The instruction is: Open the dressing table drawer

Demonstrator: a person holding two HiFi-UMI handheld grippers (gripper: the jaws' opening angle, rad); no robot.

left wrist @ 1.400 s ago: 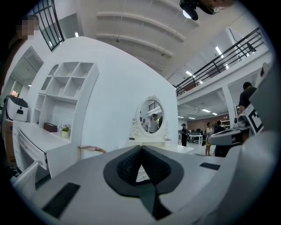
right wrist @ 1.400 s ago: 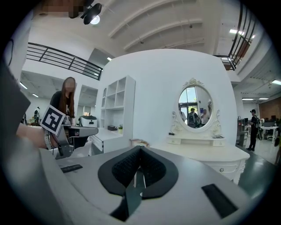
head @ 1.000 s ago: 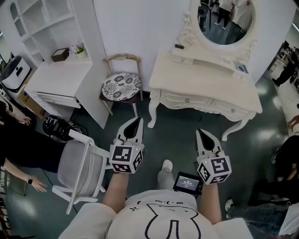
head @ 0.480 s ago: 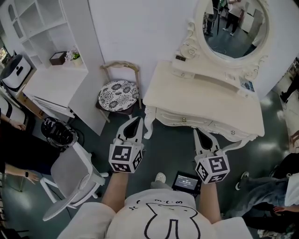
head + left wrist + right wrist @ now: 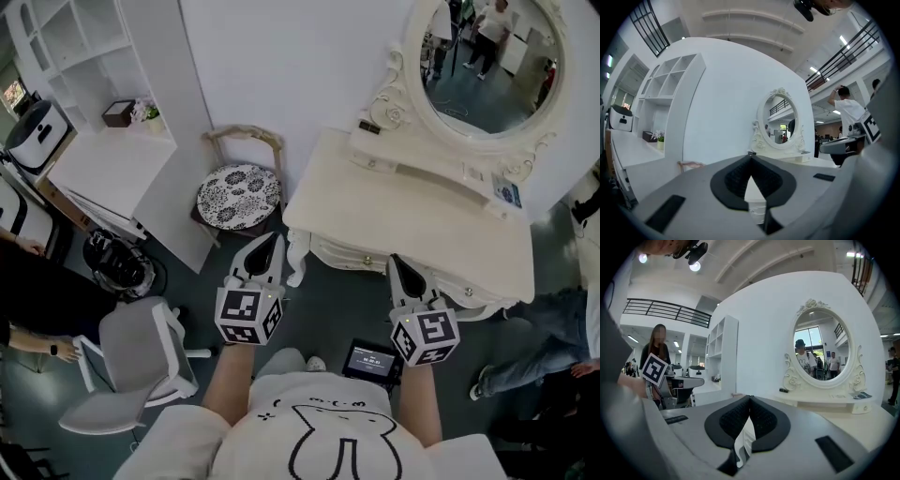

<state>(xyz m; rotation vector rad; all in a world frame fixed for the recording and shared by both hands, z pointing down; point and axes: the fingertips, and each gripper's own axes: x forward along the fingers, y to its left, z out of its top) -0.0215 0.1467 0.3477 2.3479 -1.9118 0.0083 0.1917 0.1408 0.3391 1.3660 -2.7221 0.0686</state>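
The cream dressing table [image 5: 412, 225] with its oval mirror [image 5: 492, 66] stands against the white wall. Its drawer front [image 5: 361, 256] shows just under the top's near edge, with a small knob [image 5: 467, 292] further right. My left gripper [image 5: 269, 236] is shut and empty, and it points at the table's left leg. The right gripper [image 5: 396, 259] is shut and empty, its tip just short of the drawer front. In the left gripper view the shut left gripper [image 5: 750, 157] points level toward the mirror [image 5: 780, 126]. The right gripper view shows the shut right gripper [image 5: 750, 398] before the mirror [image 5: 820, 350].
A stool with a patterned seat [image 5: 239, 195] stands left of the table. A white swivel chair [image 5: 131, 361] is at my lower left, beside a white shelf desk [image 5: 103, 159]. A small screen [image 5: 368, 362] hangs at my waist. A person's legs [image 5: 525, 370] are at the right.
Both grippers have moved toward the dressing table, which now lies closer. The right tip has come up to the table's front edge. Both stay shut.
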